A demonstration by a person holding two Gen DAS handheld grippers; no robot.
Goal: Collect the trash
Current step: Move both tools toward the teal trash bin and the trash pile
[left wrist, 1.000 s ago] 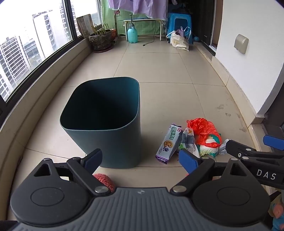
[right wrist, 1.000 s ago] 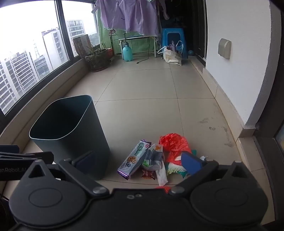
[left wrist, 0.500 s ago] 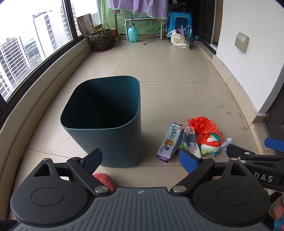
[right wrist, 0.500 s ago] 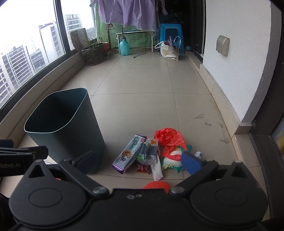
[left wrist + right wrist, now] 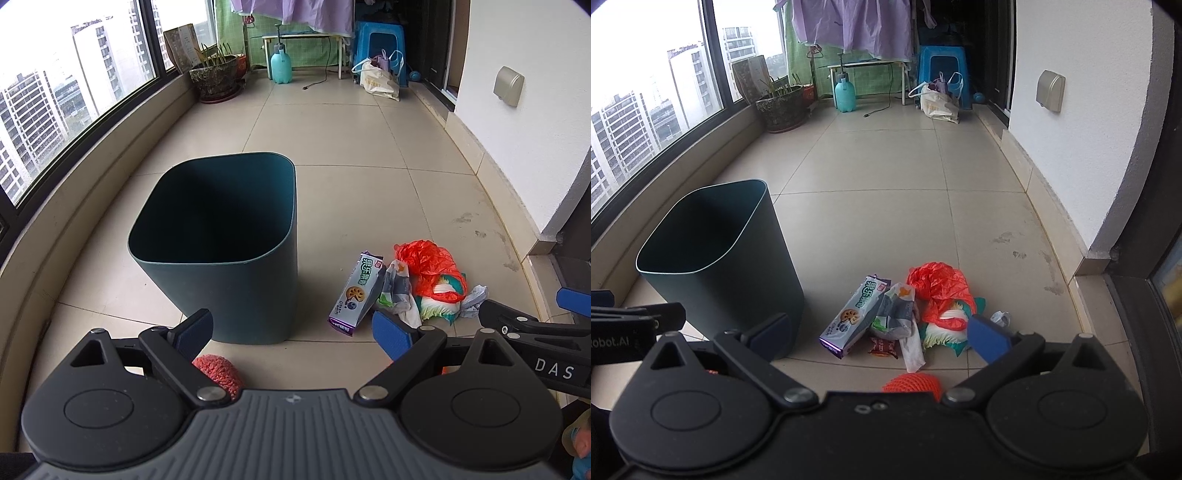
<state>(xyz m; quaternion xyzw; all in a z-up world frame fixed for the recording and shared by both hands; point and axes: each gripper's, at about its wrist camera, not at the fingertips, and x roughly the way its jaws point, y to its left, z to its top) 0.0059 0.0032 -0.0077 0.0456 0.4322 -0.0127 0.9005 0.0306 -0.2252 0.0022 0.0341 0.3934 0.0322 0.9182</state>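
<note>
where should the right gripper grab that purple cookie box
Grip the cookie box across its narrow width near the near end, coming from above. It lies flat and long on the tile, its left side clear toward the bin, its right side against wrappers. Right gripper is open.

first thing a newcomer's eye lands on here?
The dark teal bin, standing upright on the tiled floor, with no trash visible inside. Right of it lies a small trash heap: an orange-red plastic bag and a purple biscuit box. Both grippers are open.
</note>
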